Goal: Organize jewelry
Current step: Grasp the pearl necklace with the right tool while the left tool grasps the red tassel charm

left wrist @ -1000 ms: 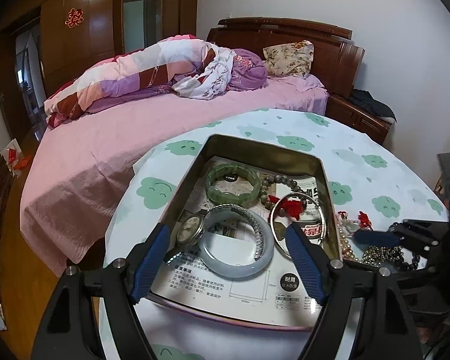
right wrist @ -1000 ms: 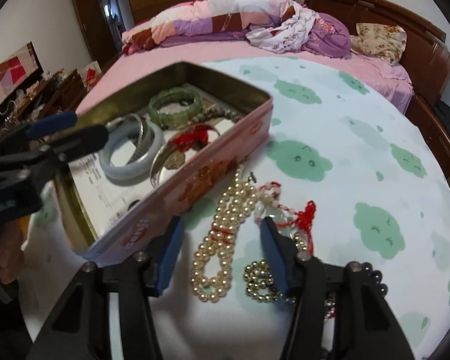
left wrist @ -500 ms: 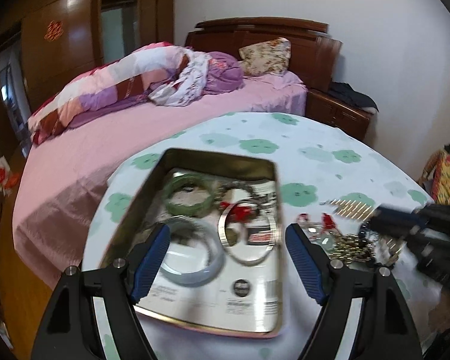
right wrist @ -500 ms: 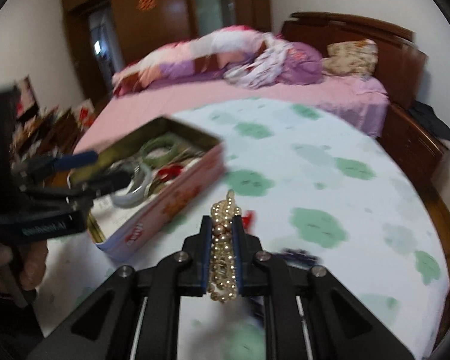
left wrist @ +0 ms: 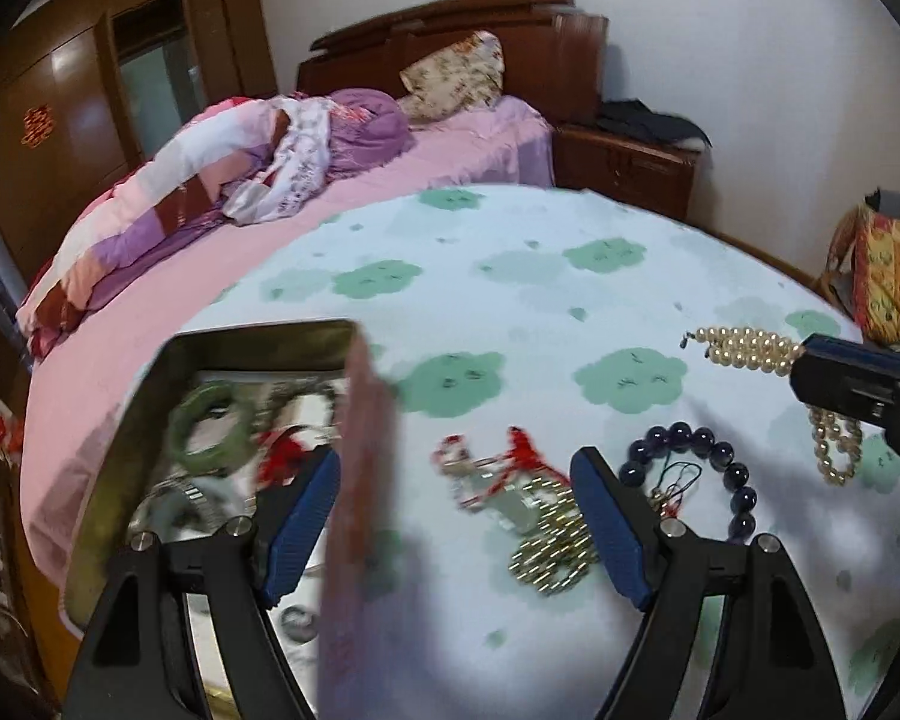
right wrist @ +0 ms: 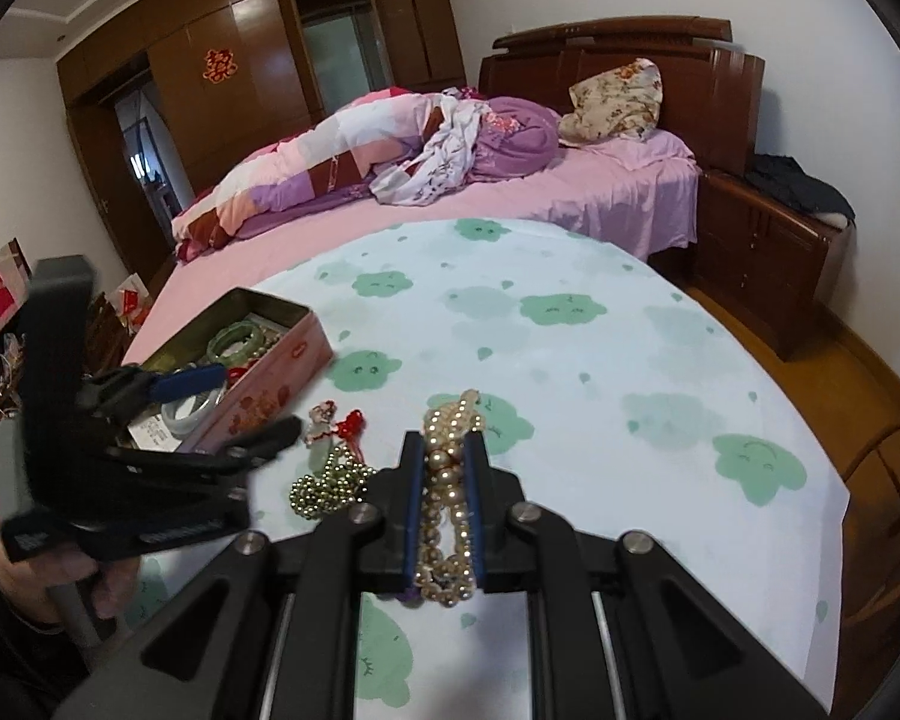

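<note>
My right gripper (right wrist: 444, 450) is shut on a pearl necklace (right wrist: 447, 492) and holds it above the round table; the pearls also hang from it in the left wrist view (left wrist: 744, 348). My left gripper (left wrist: 456, 492) is open and empty, straddling the right wall of the pink tin (left wrist: 360, 456). The tin (right wrist: 270, 378) holds a green bangle (left wrist: 207, 429), a pale bangle (right wrist: 195, 411) and other bracelets. On the cloth lie a gold bead chain (left wrist: 555, 546), a red-tasselled pendant (left wrist: 498, 468) and a dark purple bead bracelet (left wrist: 708, 468).
The table wears a white cloth with green clouds (right wrist: 570, 348). A pink bed (right wrist: 510, 192) with a quilt stands behind it. A wooden nightstand (right wrist: 768, 246) is at the right. A patterned bag (left wrist: 888, 276) sits beyond the table's right edge.
My right gripper has shut on the pearl necklace and lifted it off the cloth. My left gripper has swung right, from over the tin to over its right wall.
</note>
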A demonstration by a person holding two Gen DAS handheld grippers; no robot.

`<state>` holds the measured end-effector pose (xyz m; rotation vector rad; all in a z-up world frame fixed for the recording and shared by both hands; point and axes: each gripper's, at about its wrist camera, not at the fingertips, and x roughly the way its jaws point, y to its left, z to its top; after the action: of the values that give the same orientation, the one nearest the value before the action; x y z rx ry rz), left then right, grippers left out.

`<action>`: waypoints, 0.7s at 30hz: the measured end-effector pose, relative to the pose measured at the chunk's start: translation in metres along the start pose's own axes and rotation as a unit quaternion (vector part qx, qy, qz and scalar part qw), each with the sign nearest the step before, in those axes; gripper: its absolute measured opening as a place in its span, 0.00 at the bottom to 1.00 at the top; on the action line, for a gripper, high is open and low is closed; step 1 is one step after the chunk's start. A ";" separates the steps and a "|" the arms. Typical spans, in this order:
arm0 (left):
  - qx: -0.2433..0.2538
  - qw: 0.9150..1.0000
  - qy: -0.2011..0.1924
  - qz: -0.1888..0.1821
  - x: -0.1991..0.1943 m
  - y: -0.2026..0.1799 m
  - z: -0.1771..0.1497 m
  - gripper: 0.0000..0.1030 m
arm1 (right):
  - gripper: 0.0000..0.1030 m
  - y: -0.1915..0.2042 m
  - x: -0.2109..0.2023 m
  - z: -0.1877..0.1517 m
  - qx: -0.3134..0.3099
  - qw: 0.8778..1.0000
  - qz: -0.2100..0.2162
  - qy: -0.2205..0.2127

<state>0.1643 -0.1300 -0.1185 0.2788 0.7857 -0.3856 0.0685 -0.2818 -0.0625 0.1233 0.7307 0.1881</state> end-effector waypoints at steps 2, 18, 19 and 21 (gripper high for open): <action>0.010 1.000 0.016 0.001 0.013 -0.009 0.002 0.70 | 0.14 -0.002 -0.001 -0.001 0.003 1.000 0.002 -0.003; 0.007 0.999 0.008 -0.035 0.017 -0.017 0.007 0.08 | 0.14 -0.008 -0.008 -0.004 0.004 1.000 0.008 -0.019; 0.004 0.999 -0.003 -0.039 0.008 -0.014 0.009 0.08 | 0.14 -0.007 -0.010 -0.003 0.003 1.000 0.007 -0.020; -0.007 0.998 -0.027 -0.048 -0.013 -0.005 0.016 0.07 | 0.14 -0.005 -0.014 -0.001 0.001 1.000 0.007 -0.024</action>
<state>0.1636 -0.1378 -0.0989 0.2173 0.7492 -0.4760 0.0587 -0.2899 -0.0550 0.1336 0.6825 0.1973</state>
